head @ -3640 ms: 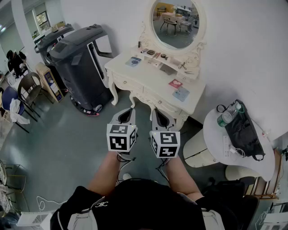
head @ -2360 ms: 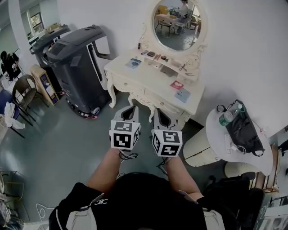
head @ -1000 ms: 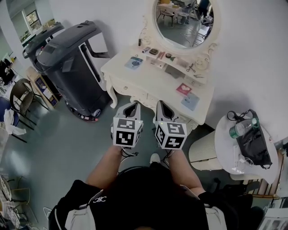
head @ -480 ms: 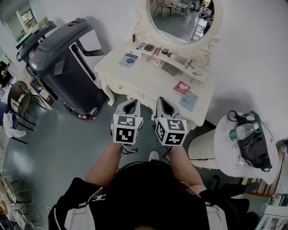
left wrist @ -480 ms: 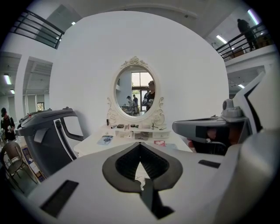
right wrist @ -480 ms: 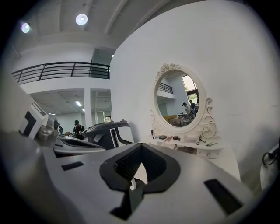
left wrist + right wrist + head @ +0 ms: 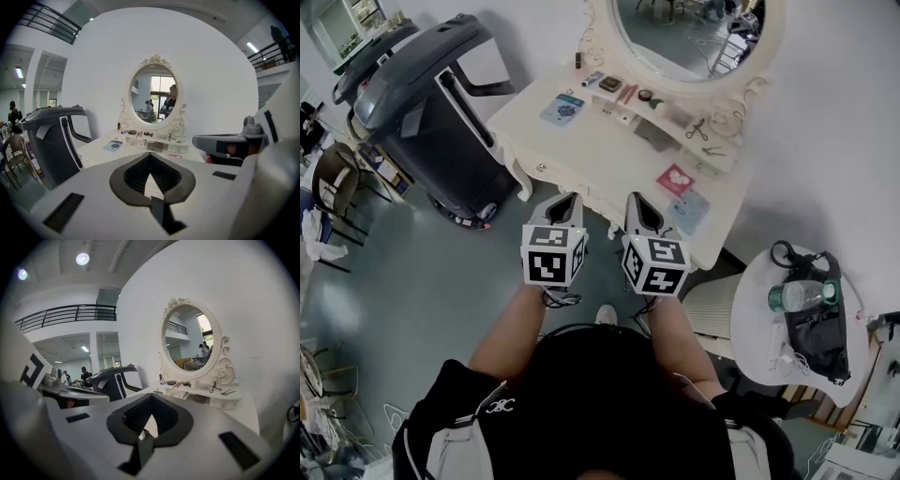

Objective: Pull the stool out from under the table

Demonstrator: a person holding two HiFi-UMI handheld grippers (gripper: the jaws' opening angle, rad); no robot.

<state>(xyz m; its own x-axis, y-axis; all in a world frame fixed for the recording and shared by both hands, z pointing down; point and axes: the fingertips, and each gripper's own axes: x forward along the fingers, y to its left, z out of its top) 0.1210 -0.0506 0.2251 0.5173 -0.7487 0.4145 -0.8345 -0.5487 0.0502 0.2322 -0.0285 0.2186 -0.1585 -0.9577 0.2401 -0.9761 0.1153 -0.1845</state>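
Observation:
A cream dressing table with an oval mirror stands against the wall ahead. A cream ribbed round seat, perhaps the stool, shows between the dressing table's right end and a round side table, partly hidden under both. The space under the dressing table is hidden from me. My left gripper and right gripper are held side by side at the table's front edge, both shut on nothing. The left gripper and the right gripper both point over the tabletop at the mirror.
A large black cleaning machine stands left of the dressing table. The round white side table at right carries a black bag and a bottle. Small items lie on the dressing table's shelf. Chairs stand at far left.
The person has stepped closer to the dressing table; both grippers, still shut, have come forward to its front edge. The side table now sits lower right.

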